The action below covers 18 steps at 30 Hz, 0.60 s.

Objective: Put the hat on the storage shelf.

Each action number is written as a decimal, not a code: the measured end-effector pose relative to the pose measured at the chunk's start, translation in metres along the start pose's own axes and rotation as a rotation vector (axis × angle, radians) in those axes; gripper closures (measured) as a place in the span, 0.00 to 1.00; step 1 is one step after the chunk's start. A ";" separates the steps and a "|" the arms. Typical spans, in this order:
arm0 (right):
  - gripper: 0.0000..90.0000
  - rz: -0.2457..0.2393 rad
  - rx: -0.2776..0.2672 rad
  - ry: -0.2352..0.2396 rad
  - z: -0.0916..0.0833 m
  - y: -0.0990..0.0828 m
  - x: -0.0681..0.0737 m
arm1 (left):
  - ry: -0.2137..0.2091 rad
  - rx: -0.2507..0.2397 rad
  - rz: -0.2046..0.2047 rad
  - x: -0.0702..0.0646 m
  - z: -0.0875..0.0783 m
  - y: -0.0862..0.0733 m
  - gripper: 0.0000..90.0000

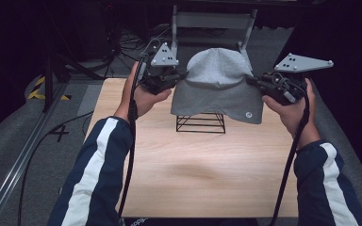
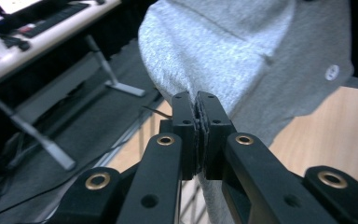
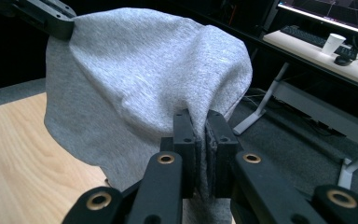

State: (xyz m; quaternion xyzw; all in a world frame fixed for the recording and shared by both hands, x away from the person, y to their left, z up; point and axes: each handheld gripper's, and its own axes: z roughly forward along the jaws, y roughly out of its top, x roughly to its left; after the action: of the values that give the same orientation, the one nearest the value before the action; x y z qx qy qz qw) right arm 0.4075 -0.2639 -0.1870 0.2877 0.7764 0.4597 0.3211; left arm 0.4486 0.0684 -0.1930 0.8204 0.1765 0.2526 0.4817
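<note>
**Grey hat stretched between two claws**

The left claw [image 1: 181, 75] is clamped on the left edge of the grey hat [image 1: 217, 87], and the right claw [image 1: 252, 81] pinches its right edge. The hat hangs between them above the wooden desk [image 1: 193, 174], with a black wire stand [image 1: 201, 123] just beneath and behind it.

The near half of the table [image 1: 198, 174] lies bare. A black wire stand [image 1: 201, 123] stands mid-table, and the grey cloth [image 1: 217, 84] hangs just above it, blocking passage between the hands.
</note>
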 end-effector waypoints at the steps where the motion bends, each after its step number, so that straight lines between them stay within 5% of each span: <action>1: 0.94 -0.005 -0.003 -0.005 0.002 0.003 -0.002 | 0.011 0.002 -0.001 0.002 0.000 0.002 0.97; 13: 0.94 -0.004 0.004 -0.045 0.030 0.023 -0.021 | 0.091 0.034 -0.007 0.025 0.013 0.021 0.97; 18: 0.94 0.001 0.014 -0.055 0.043 0.025 -0.029 | 0.089 0.045 -0.026 0.032 0.024 0.023 0.97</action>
State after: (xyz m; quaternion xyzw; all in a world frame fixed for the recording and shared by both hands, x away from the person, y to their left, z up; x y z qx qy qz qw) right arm 0.4623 -0.2528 -0.1738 0.3029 0.7702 0.4466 0.3400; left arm 0.4897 0.0577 -0.1743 0.8167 0.2140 0.2784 0.4579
